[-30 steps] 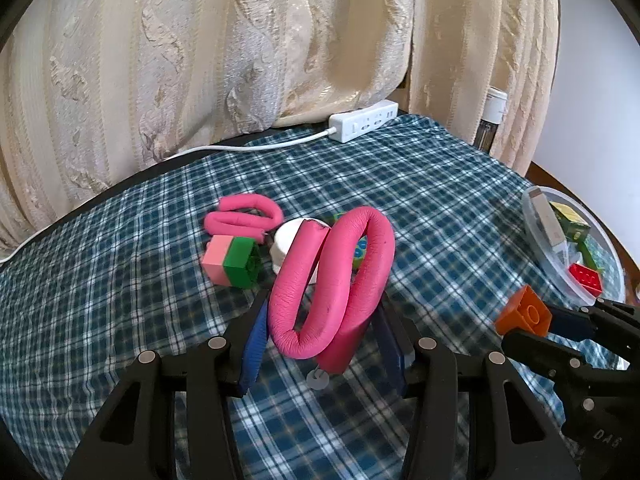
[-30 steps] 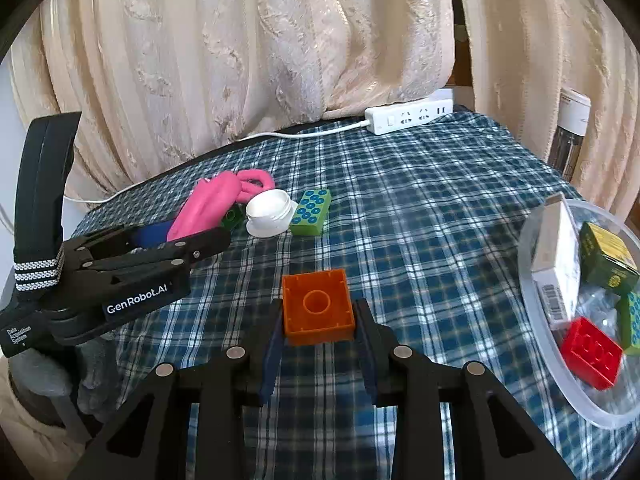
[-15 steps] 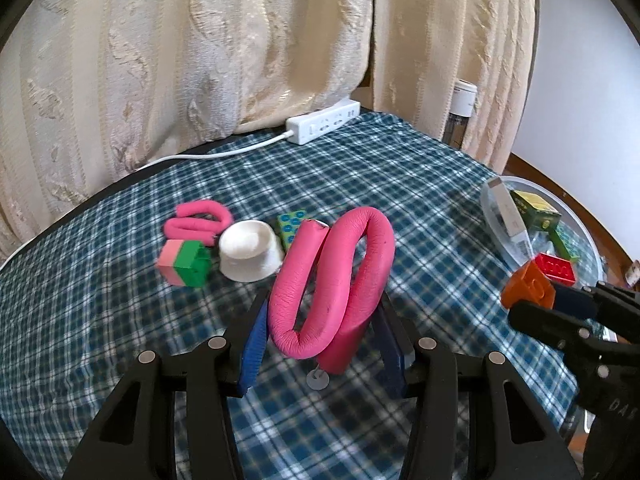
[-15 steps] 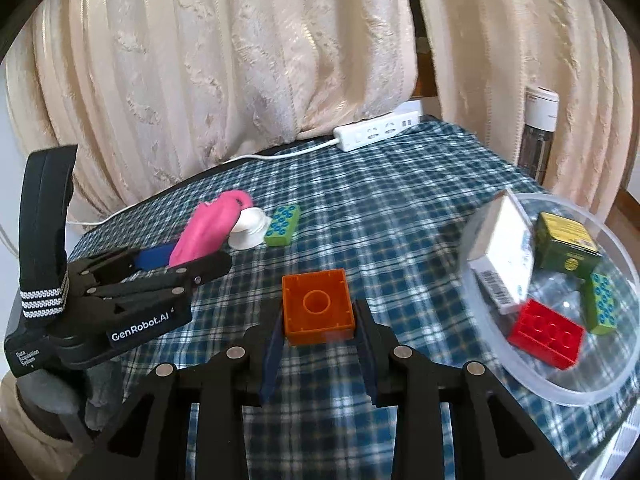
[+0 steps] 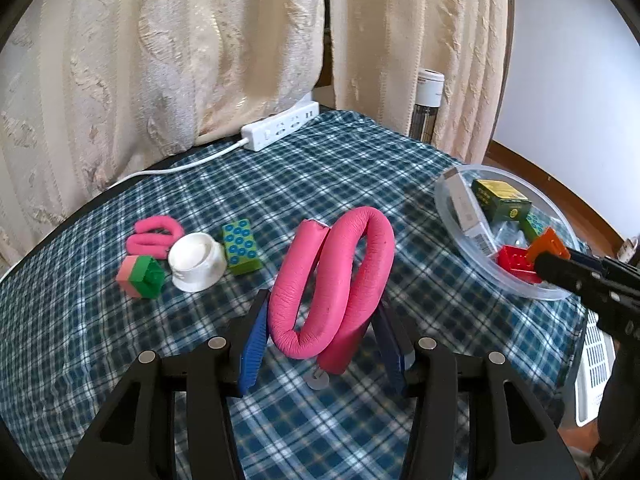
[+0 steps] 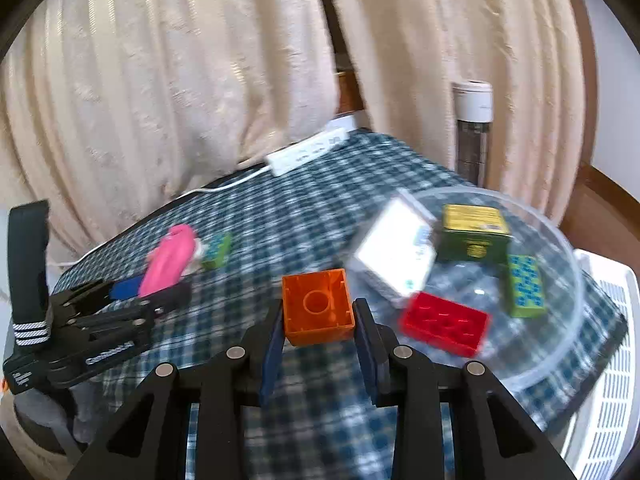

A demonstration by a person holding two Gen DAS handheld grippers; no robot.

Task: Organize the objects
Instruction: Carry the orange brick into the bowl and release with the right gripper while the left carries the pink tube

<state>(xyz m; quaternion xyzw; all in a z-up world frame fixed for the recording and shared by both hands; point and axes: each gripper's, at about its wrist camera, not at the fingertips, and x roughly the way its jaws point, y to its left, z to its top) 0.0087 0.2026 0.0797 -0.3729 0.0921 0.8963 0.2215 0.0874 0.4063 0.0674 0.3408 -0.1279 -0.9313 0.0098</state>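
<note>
My left gripper (image 5: 320, 344) is shut on a bent pink foam roller (image 5: 332, 280), held above the checked tablecloth (image 5: 120, 352). My right gripper (image 6: 318, 328) is shut on an orange brick (image 6: 318, 306), hollow side up, close to the near rim of a clear plastic bowl (image 6: 560, 344). The bowl holds a red brick (image 6: 444, 324), a white box (image 6: 394, 258), a dark green box (image 6: 474, 230) and a green dotted brick (image 6: 524, 284). In the left wrist view the orange brick (image 5: 546, 246) hangs over the bowl's (image 5: 516, 284) edge at the right.
On the cloth at the left lie a second pink roller (image 5: 154, 232), a pink-and-green block (image 5: 140, 276), a white cup (image 5: 196, 260) and a green dotted brick (image 5: 242, 246). A white power strip (image 5: 280, 126) sits at the back under cream curtains. A white slatted crate (image 6: 608, 380) stands right of the table.
Both grippers have swung right with their loads. The bowl has come closer and larger in both views, and the orange brick now sits at its rim.
</note>
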